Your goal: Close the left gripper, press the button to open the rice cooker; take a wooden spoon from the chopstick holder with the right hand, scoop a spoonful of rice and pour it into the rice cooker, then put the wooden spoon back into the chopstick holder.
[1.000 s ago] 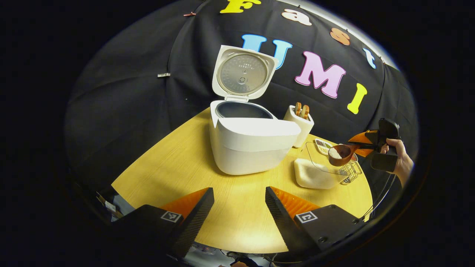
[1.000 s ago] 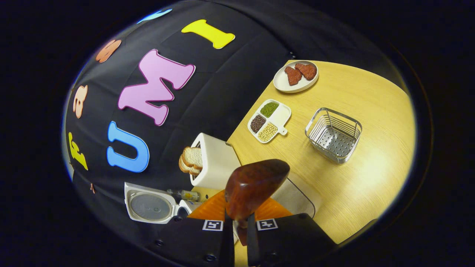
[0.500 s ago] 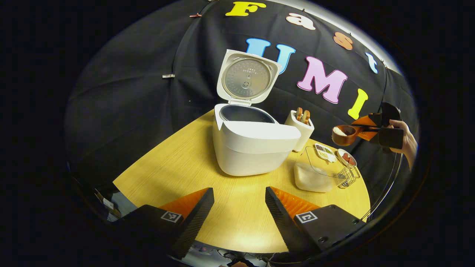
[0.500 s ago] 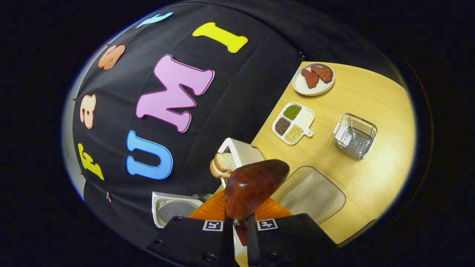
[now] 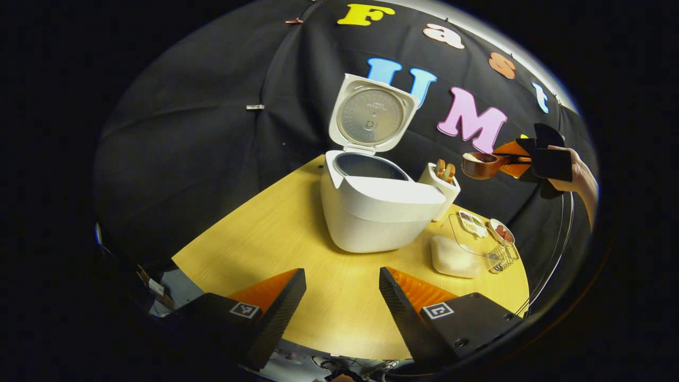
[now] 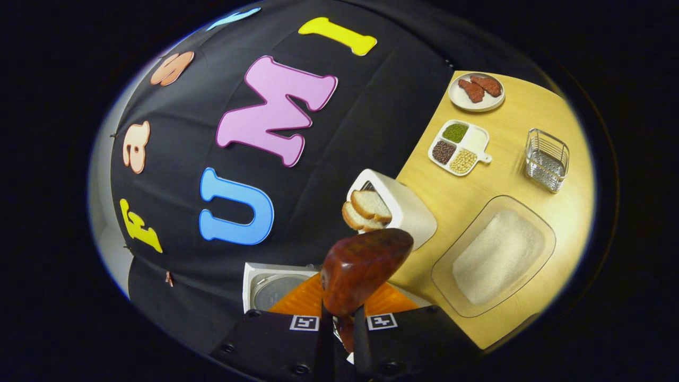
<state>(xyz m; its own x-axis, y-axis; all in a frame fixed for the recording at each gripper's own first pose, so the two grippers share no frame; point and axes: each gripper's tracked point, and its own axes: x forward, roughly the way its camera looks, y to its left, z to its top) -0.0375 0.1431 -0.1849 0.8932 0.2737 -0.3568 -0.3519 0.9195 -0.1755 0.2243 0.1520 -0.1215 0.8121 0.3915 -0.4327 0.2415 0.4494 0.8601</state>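
Raised since the earlier frame, the right claw (image 5: pixel 522 159) now holds the wooden spoon (image 5: pixel 480 165) level, above and to the right of the open rice cooker (image 5: pixel 379 207), clamped on its handle with rice in the bowl. Left claw (image 5: pixel 342 302) hovers with fingers apart over the worktop (image 5: pixel 276 233), short of the rice cooker.

The right gripper (image 5: pixel 506 158) with the wooden spoon (image 5: pixel 480 164) is now higher than a second ago, lifted from just over the rice tray (image 5: pixel 455 257) to the level of the rice cooker (image 5: pixel 379 212) lid, and closer to the cooker. In the right gripper view, the tray (image 6: pixel 496 254) now shows whole beside the spoon (image 6: pixel 363 265).
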